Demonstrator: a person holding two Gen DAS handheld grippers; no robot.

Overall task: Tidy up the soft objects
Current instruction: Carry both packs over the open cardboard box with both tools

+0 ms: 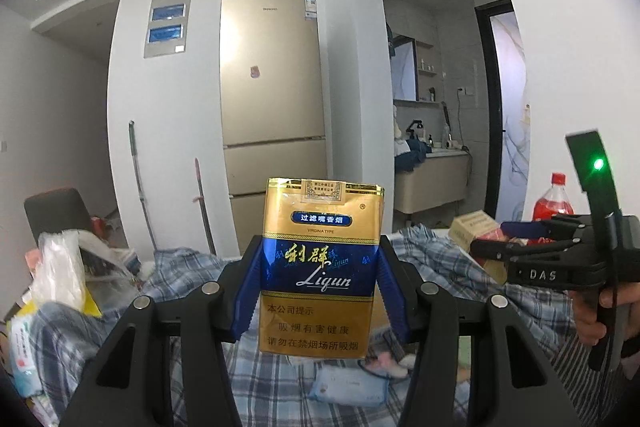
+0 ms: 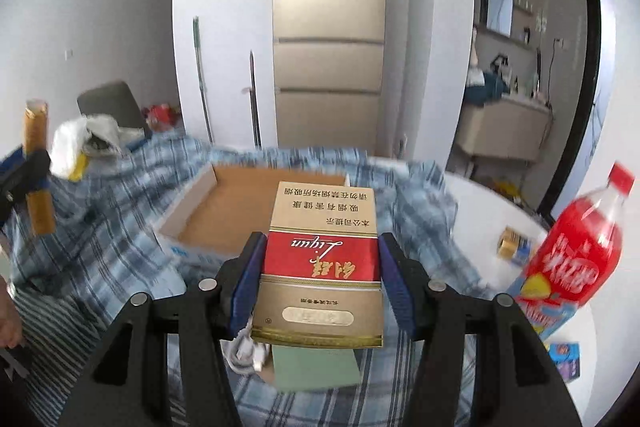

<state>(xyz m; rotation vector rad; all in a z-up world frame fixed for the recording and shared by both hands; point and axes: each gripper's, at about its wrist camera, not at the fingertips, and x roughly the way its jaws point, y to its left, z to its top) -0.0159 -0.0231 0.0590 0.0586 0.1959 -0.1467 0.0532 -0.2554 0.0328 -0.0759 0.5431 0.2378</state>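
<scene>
My left gripper (image 1: pixel 320 259) is shut on a soft gold and blue cigarette pack (image 1: pixel 320 211), held upright above the plaid cloth (image 1: pixel 280 379). My right gripper (image 2: pixel 322 251) is shut on a gold and red cigarette pack (image 2: pixel 324 211), whose print reads upside down to the camera. That pack hangs in front of an open cardboard box (image 2: pixel 240 211). The left wrist view shows the right gripper (image 1: pixel 520 247) side-on at the right, in a hand. At the left edge of the right wrist view the left gripper (image 2: pixel 28 171) holds its pack edge-on.
A red soda bottle (image 2: pixel 576 247) and a small gold pack (image 2: pixel 514 247) stand on the white table at the right. Plastic bags (image 1: pixel 60 267) pile up at the left. A tissue pack (image 1: pixel 348 387) and a green card (image 2: pixel 316 367) lie on the cloth.
</scene>
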